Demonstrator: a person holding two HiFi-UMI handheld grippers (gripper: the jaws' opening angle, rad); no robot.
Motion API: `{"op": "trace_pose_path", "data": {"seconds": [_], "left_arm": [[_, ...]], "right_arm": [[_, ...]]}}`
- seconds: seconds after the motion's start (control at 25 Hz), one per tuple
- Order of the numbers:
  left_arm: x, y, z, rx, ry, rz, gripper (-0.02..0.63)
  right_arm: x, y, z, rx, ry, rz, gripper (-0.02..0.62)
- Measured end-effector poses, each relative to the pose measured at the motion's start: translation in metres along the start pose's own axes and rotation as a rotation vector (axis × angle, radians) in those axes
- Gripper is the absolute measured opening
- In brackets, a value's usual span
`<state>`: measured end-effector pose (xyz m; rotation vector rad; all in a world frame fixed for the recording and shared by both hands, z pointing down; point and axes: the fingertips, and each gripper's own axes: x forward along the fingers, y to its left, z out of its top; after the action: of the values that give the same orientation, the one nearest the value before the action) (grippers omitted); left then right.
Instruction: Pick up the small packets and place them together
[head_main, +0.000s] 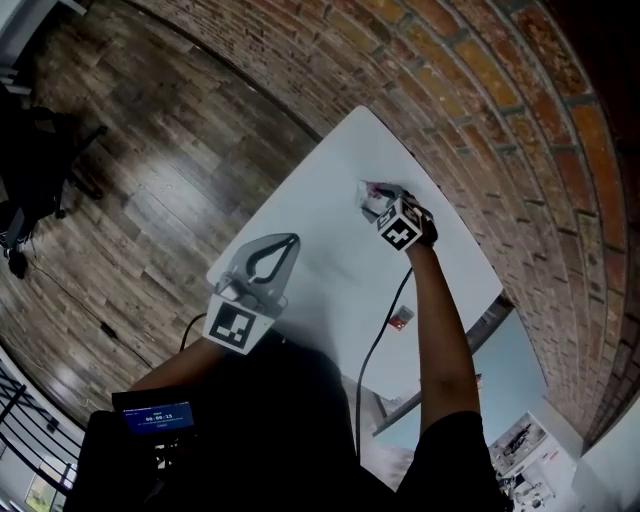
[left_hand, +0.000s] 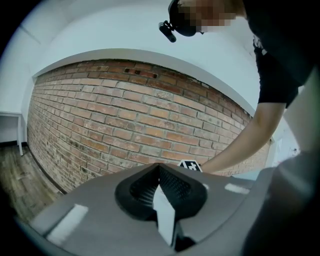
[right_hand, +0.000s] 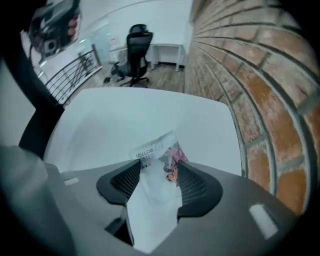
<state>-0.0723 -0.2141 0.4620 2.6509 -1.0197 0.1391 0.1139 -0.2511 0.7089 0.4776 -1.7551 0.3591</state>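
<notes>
Small white packet (right_hand: 157, 150) with pink print lies on the white table (head_main: 320, 220), upper middle of the head view. It sits between the jaws of the right gripper (right_hand: 159, 172), which points steeply down, spread wide and not clamping it. This looks like either the grasp or the set-down of that packet; I cannot tell which. A small red packet (head_main: 400, 320) sits well apart, near the table's lower-right edge, so the next move probably calls for bringing the two together. The left gripper (left_hand: 160, 170), at lower left, has its jaws together with nothing seen in them. Around the table are a red brick wall (head_main: 480, 100), a dark wood-plank floor (head_main: 170, 150) and a black office chair (right_hand: 137, 50).
</notes>
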Motion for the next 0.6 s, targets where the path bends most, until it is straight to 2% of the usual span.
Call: {"op": "trace_pose_path", "data": {"seconds": [0.16, 0.2, 0.24, 0.32, 0.44, 0.52, 0.6], "left_arm": [[0.005, -0.001, 0.000, 0.008, 0.001, -0.012, 0.000], [0.006, -0.002, 0.001, 0.010, -0.002, -0.017, 0.000], [0.006, -0.003, 0.001, 0.006, -0.006, -0.021, 0.000], [0.007, -0.005, 0.003, -0.016, -0.009, -0.022, 0.000], [0.006, -0.001, 0.001, -0.048, 0.000, -0.010, 0.000], [0.007, 0.001, -0.001, -0.057, 0.000, -0.008, 0.000], [0.008, -0.001, 0.000, -0.047, -0.008, -0.019, 0.000]], "right_arm": [[0.001, -0.009, -0.001, 0.510, -0.100, -0.055, 0.233], [0.000, -0.009, 0.000, 0.591, -0.123, -0.061, 0.233], [-0.002, -0.008, 0.002, 0.628, -0.149, -0.057, 0.233], [-0.008, -0.005, 0.009, 0.591, -0.212, -0.053, 0.233], [-0.026, -0.007, 0.019, 0.405, -0.265, -0.102, 0.233], [-0.033, -0.010, 0.022, 0.245, -0.245, -0.118, 0.219], [-0.029, -0.008, 0.021, 0.063, -0.172, -0.097, 0.215]]}}
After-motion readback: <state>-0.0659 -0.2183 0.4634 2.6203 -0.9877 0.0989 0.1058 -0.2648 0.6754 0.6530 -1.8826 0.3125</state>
